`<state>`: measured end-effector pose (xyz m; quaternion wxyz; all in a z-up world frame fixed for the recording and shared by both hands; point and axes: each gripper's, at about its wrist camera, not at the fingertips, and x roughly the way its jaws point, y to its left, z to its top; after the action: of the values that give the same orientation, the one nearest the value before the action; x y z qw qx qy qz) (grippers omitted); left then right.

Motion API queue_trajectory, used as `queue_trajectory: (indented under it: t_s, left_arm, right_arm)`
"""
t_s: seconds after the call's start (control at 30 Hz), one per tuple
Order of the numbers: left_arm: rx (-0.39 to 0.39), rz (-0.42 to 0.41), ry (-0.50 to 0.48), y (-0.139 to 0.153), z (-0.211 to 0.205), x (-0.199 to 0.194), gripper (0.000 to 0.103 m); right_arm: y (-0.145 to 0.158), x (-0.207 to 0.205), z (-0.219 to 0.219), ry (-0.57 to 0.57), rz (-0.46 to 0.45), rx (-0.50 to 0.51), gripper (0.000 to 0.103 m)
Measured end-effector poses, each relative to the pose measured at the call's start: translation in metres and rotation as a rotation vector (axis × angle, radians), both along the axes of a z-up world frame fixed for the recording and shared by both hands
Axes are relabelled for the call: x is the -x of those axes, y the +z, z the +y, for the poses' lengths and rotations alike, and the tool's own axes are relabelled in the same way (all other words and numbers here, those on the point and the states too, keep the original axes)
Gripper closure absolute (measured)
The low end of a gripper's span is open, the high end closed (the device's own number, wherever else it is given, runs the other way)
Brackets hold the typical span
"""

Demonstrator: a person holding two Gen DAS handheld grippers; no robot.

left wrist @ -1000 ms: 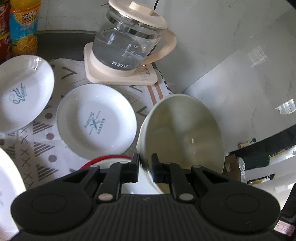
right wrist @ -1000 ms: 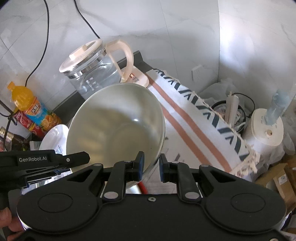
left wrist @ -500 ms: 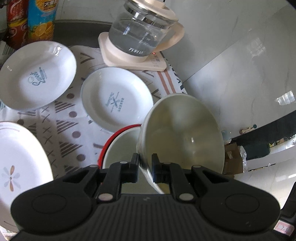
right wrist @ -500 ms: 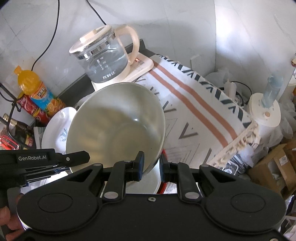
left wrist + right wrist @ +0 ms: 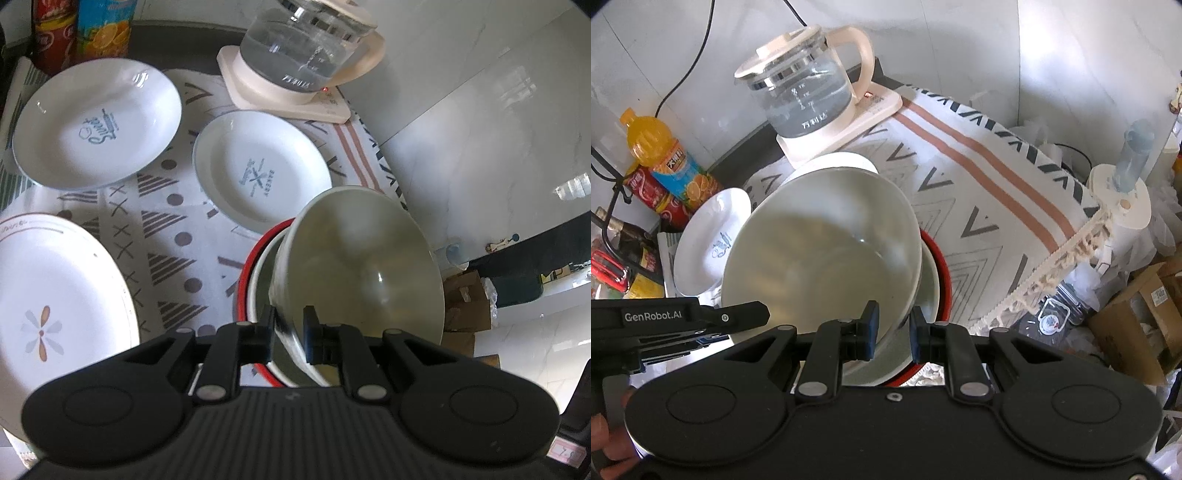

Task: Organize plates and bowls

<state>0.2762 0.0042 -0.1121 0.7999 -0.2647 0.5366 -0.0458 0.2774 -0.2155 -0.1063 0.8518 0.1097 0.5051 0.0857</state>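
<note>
A plain white bowl (image 5: 362, 273) hangs tilted in the air, held by its rim from two sides. My left gripper (image 5: 288, 325) is shut on the near rim in the left wrist view. In the right wrist view my right gripper (image 5: 893, 325) is shut on the rim of the same bowl (image 5: 820, 258). Directly beneath it a red-rimmed bowl (image 5: 258, 280) sits on the patterned cloth, partly hidden by the held bowl. Further back lie a plate with a utensil print (image 5: 258, 173) and a "Sweet" plate (image 5: 98, 125). A large flower plate (image 5: 55, 295) lies at the left.
A glass kettle (image 5: 303, 48) on its cream base stands at the back of the cloth. Drink bottles (image 5: 665, 162) stand at the back left. The cloth's fringed edge (image 5: 1071, 258) drops off at the right, with a paper roll (image 5: 1119, 206) and cardboard boxes (image 5: 1145, 321) beyond.
Both grippers carried the white bowl back from the kettle. The red-rimmed bowl has come into view and now sits right under it. Both grips are unchanged.
</note>
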Motion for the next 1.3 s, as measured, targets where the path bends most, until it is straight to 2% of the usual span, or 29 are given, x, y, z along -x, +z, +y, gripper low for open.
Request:
queue_trajectory:
  t_s: [0.33,0.47,0.63,0.7,0.87,0.93,1.03,1.2,1.3]
  left_arm:
    - [-0.006,0.028,-0.008,-0.008,0.0,-0.002,0.088]
    - [-0.014,0.041,-0.008,-0.007,0.0,-0.004,0.083]
    - [-0.028,0.014,-0.008,0.003,0.005,-0.005,0.065]
    - [-0.032,0.0,-0.007,0.007,0.009,-0.005,0.062]
    - [-0.042,-0.026,0.016,0.016,0.024,0.0,0.054]
    - [-0.048,-0.035,0.019,0.018,0.032,0.002,0.047]
    - [-0.059,-0.042,0.029,0.02,0.044,0.008,0.043]
    - [-0.086,-0.043,0.047,0.022,0.066,0.023,0.038]
    - [-0.091,-0.035,0.06,0.023,0.078,0.031,0.037]
  right_arm:
    - [-0.01,-0.002,0.005,-0.012,0.03,0.015,0.085]
    - [-0.013,-0.004,0.003,-0.031,0.057,0.012,0.076]
    - [-0.003,-0.002,-0.001,-0.034,0.044,-0.016,0.068]
    - [0.005,0.0,-0.002,-0.036,0.019,-0.025,0.06]
    - [0.021,0.0,0.002,-0.025,-0.02,-0.031,0.054]
    - [0.025,0.0,0.008,-0.015,-0.032,-0.035,0.051]
    - [0.027,0.0,0.019,0.0,-0.041,-0.044,0.048]
    - [0.032,0.007,0.046,0.057,-0.065,-0.046,0.033]
    - [0.033,0.01,0.064,0.103,-0.075,-0.031,0.03]
